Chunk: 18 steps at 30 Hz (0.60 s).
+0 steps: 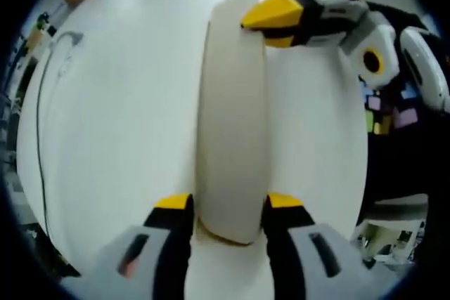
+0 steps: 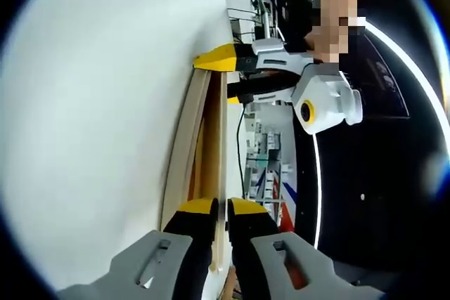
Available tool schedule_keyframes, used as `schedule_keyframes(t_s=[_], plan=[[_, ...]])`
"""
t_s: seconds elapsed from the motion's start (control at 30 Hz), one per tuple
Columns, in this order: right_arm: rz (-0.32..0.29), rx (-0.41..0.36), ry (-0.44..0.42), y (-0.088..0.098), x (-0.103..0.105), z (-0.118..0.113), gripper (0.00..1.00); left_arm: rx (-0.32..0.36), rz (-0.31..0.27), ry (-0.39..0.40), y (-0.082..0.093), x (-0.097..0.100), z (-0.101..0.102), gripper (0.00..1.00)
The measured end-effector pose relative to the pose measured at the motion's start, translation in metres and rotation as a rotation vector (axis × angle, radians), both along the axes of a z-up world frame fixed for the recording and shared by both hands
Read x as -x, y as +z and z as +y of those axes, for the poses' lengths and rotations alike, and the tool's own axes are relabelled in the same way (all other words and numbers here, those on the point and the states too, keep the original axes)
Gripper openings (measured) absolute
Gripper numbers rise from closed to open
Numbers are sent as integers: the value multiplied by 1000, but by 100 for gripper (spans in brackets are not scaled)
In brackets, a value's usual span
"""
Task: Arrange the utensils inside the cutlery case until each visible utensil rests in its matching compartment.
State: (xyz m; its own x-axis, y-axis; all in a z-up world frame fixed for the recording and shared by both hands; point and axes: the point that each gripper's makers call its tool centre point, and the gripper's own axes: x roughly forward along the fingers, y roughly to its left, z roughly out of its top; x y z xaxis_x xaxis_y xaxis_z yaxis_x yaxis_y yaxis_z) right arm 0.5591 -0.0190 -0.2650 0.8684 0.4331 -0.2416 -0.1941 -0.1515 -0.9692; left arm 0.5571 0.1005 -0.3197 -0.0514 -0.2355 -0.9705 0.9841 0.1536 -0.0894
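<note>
In the left gripper view the left gripper [image 1: 228, 212] has its fingers [image 1: 174, 210] spread about halfway, one on each side of the near end of the cutlery case [image 1: 232, 131]; the case, pale and closed, stretches away from them across the white worktop [image 1: 119, 138]; the right gripper [image 1: 271, 15] grips its far end. In the right gripper view the right gripper [image 2: 220, 210] has its fingers [image 2: 197, 210] nearly together, pinching the case's thin wooden edge [image 2: 204, 138]; the left gripper [image 2: 221, 75] clasps the far end.
</note>
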Motion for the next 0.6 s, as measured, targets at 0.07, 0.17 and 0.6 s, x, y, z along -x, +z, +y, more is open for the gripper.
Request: schedule_keyframes(t_s=[0.07,0.17,0.6], plan=[[10,1,4,0,1,-3,5,4,0,2,0,0,0,42],[43,-14,6,1,3,-11,7,9,3,5,0,0,0,42],[393,-391,10,24,17,-60,9,24,2,7,0,-1,0,42]])
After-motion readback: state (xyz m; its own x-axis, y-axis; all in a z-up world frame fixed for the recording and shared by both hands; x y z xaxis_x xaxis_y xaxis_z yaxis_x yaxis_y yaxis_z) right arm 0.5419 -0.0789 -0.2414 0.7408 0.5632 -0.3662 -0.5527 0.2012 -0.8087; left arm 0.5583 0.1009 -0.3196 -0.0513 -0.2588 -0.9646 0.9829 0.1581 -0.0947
